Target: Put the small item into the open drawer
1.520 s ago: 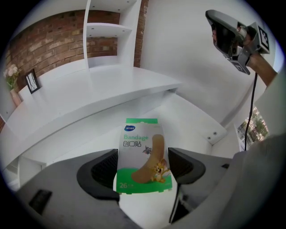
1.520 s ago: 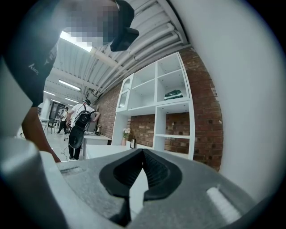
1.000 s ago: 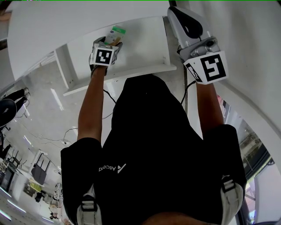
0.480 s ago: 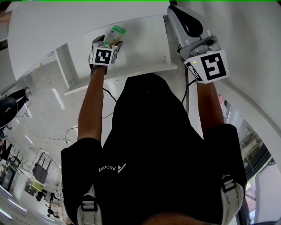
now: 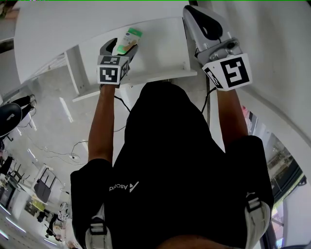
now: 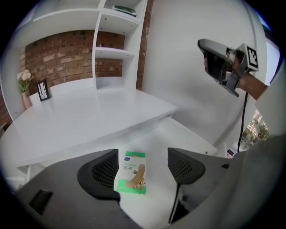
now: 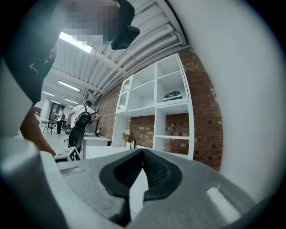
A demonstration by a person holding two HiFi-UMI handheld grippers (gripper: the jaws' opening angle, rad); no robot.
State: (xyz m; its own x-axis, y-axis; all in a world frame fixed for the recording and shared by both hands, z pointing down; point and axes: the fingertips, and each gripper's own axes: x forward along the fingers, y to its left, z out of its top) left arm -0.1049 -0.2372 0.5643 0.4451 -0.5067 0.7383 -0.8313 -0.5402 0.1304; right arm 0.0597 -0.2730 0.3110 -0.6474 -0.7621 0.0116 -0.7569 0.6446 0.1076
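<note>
Head view: we are holding the left gripper (image 5: 120, 48) at eleven o'clock above the open white drawer (image 5: 160, 48), tilting it downward. Its jaws are standing wide apart, having just been closing slightly, and they are gripping nothing. The small green-and-white packet (image 5: 128, 41) is lying flat on the drawer floor, showing between the jaws with neither pad pressing on it. Left gripper view is showing that packet (image 6: 132, 172) at six o'clock, nearer the left-hand pad (image 6: 105, 172), with the right gripper (image 6: 216, 62) hanging at two o'clock. We are holding the right gripper (image 5: 193, 10) at one o'clock beside the drawer, its jaws pressing together on nothing.
</note>
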